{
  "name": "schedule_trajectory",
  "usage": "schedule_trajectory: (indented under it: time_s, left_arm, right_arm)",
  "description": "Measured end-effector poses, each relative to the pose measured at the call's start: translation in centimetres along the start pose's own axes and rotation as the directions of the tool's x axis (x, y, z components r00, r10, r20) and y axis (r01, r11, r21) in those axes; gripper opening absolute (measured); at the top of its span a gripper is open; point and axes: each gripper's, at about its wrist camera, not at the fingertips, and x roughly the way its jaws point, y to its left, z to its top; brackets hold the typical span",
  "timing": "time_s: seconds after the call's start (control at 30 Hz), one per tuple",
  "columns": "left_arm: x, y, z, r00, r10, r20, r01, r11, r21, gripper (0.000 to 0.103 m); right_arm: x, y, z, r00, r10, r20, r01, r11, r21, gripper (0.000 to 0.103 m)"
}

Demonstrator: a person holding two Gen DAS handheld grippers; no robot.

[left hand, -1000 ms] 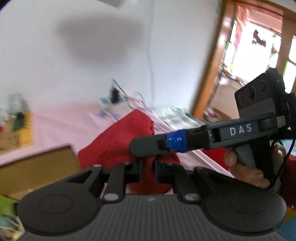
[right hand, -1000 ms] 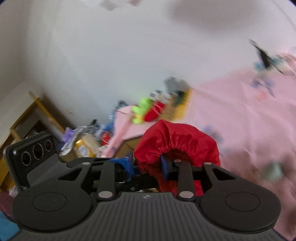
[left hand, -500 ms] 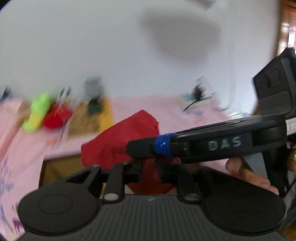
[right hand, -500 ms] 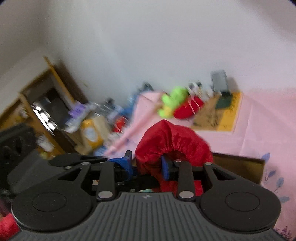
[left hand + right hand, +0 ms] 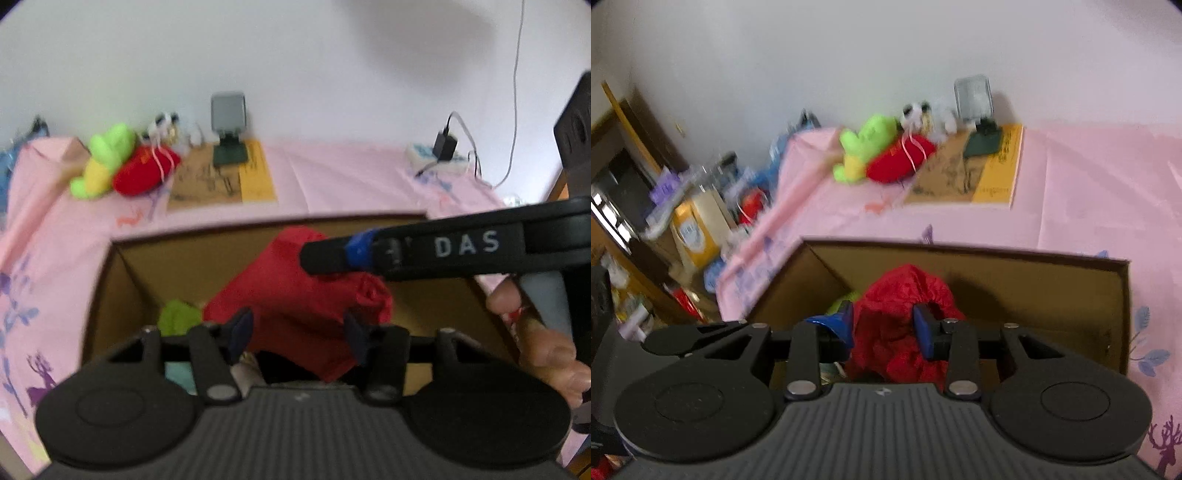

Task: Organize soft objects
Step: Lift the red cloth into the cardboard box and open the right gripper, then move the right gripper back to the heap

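Over the open cardboard box (image 5: 155, 258), both hand-held grippers, the left (image 5: 295, 332) and the right (image 5: 884, 325), are opening their jaws with the red cloth (image 5: 291, 291) between them, hanging into the box. Inside, a green soft item (image 5: 179, 315) lies left of the cloth. Beyond the box, a green plush (image 5: 105, 158) and a red plush (image 5: 144, 173) lie touching on the pink-covered table (image 5: 332, 177).

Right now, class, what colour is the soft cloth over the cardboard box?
Red cloth, clearest in the left wrist view, above the cardboard box.

Red bundle (image 5: 905, 295): thin cloth, crinkled, slight sheen. Box (image 5: 1034, 280): matt brown cardboard. Tablecloth (image 5: 1089, 184): smooth pink printed fabric. Green toy (image 5: 866, 142): fuzzy plush. Gripper housings: ribbed matt black plastic.
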Motion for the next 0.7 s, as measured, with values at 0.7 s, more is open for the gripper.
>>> schedule_trajectory:
  time_s: [0.7]
  left_arm:
    - [-9.4, -4.6, -5.4, 0.981, -0.195, -0.024, 0.193, 0.938, 0.289, 0.057]
  right_arm:
    - [-9.1, 3.5, -9.2, 0.996, -0.074, 0.042, 0.074, 0.997, -0.004, 0.021]
